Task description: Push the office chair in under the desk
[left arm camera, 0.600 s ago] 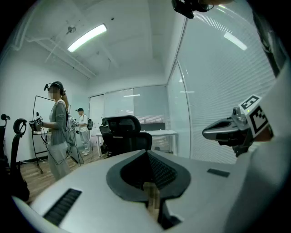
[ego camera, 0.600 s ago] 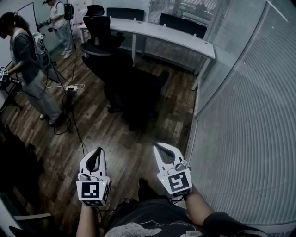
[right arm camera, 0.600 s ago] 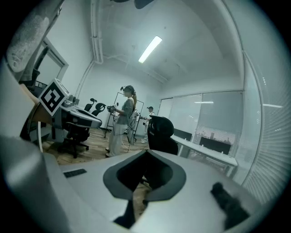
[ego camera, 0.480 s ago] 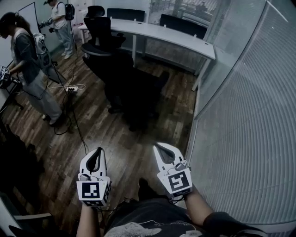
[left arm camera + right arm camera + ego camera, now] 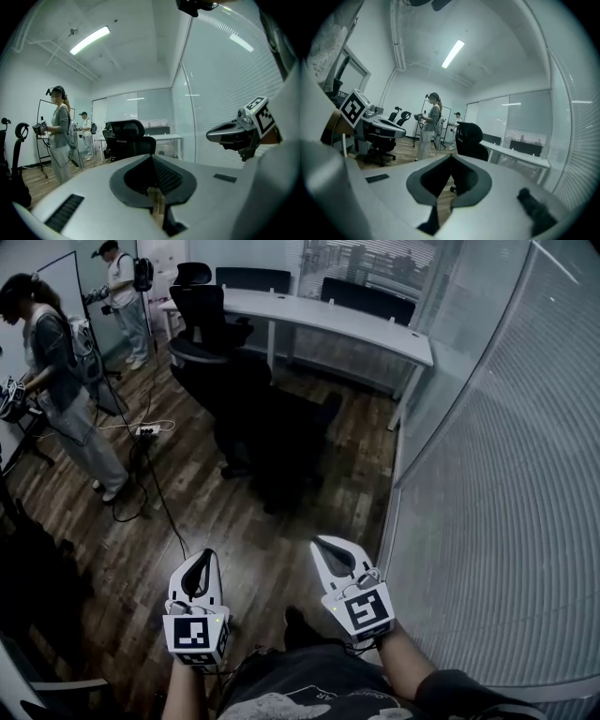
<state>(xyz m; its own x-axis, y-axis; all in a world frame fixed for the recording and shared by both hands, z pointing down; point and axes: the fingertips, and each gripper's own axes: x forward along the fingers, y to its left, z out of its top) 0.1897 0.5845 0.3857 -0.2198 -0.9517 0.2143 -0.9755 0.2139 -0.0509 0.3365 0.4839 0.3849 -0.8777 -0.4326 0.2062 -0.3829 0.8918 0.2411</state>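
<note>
Head view: left tongs (image 5: 203,555) and right tongs (image 5: 323,544) both pressed together, empty, side by side low over dark wood-plank floor (image 5: 216,521). Black high-back office chair (image 5: 267,427) stands well ahead of them, in front of long white worktop (image 5: 328,317), not under it.

No words or numbers can be read anywhere. The left marker cube (image 5: 196,635), on the left gripper (image 5: 200,561) at about 7 o'clock in the head view, shows only a black-and-white square pattern, not letters. The right marker cube (image 5: 367,610), on the right gripper (image 5: 324,544) at about 5 o'clock, has the same kind of pattern. The pale print on the person's shirt (image 5: 281,704) at 6 o'clock is too dark and small to read.
</note>
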